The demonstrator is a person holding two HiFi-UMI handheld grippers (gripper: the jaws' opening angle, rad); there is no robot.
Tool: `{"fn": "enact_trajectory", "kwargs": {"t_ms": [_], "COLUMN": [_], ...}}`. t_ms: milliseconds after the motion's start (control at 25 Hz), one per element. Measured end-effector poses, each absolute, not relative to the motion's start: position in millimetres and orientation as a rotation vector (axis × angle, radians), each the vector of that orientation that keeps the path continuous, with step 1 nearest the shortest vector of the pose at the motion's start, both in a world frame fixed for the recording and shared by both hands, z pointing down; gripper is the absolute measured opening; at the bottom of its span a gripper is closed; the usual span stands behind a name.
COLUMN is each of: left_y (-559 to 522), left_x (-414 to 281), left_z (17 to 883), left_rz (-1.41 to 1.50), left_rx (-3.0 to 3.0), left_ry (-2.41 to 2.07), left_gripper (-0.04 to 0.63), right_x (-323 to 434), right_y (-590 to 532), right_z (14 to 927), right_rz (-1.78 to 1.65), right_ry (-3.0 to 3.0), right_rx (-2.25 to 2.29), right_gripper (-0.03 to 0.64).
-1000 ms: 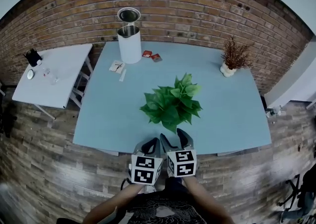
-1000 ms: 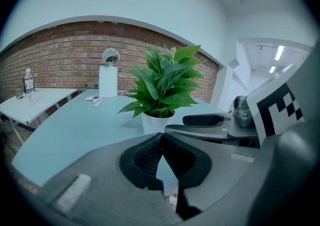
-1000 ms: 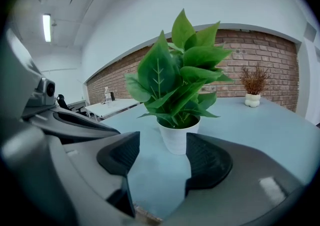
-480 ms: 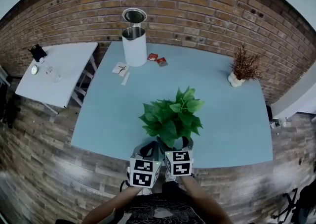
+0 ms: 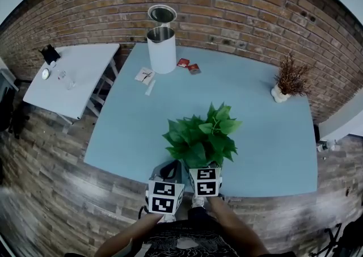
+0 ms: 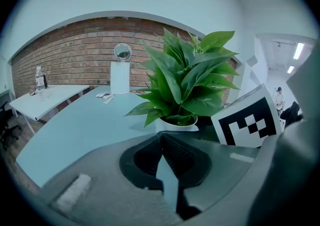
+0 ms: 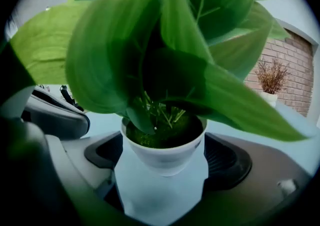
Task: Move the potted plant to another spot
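Opening wide, the right gripper (image 7: 165,177) has slid around the white-potted green leafy plant (image 7: 162,154) (near the pale blue counter's (image 5: 266,131) front edge); the left gripper's (image 6: 161,142) jaws stay together.

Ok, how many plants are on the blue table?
2. The green plant stands near the front edge of the table, just ahead of the grippers. The dried plant sits at the far right corner, by the brick wall. None looks hidden.
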State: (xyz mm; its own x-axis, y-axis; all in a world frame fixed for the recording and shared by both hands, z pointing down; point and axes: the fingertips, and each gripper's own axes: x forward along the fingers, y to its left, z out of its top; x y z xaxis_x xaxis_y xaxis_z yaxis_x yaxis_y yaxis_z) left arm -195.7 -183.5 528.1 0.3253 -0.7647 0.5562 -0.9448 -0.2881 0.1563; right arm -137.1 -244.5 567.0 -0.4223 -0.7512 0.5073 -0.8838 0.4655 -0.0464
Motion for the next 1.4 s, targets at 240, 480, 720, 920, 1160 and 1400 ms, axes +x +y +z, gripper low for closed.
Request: {"fn": "enact_trajectory", "kwargs": {"t_ms": [240,480,720,920,1160,1400], "left_y": [-182,-174,-168,-171,-176,-178], "left_x": [-197,-197,-196,-188,-164,-137], "left_z": [527,526,530,531,528,531], "left_rz": [0.528,0.541,0.556,0.528,0.511,0.509], "left_rx": [2.151,2.181,2.217,2.231,2.23,2.226], "left_ry": [-1.496,-1.447,-1.393,-1.38,-1.383,-1.375], "left_gripper": [0.0,0.0,0.0,0.0,0.0,-0.002], "right_x": [-133,-133,-133,-123,-99,-75], "right_y": [-247,-247,-246,-243,-237,-233], "right_z": [570,572,567,570,567,568], "right_rz": [0.418,0.417,0.443,0.433,0.43,0.433], "right_ry": [-2.28,-2.267,-2.263,-2.254,-2.246,-2.246], "right_rx": [1.39,1.399,1.416,1.425,1.419,1.413], "right_gripper": [0.469,0.468,0.466,0.466,0.466,0.466]}}
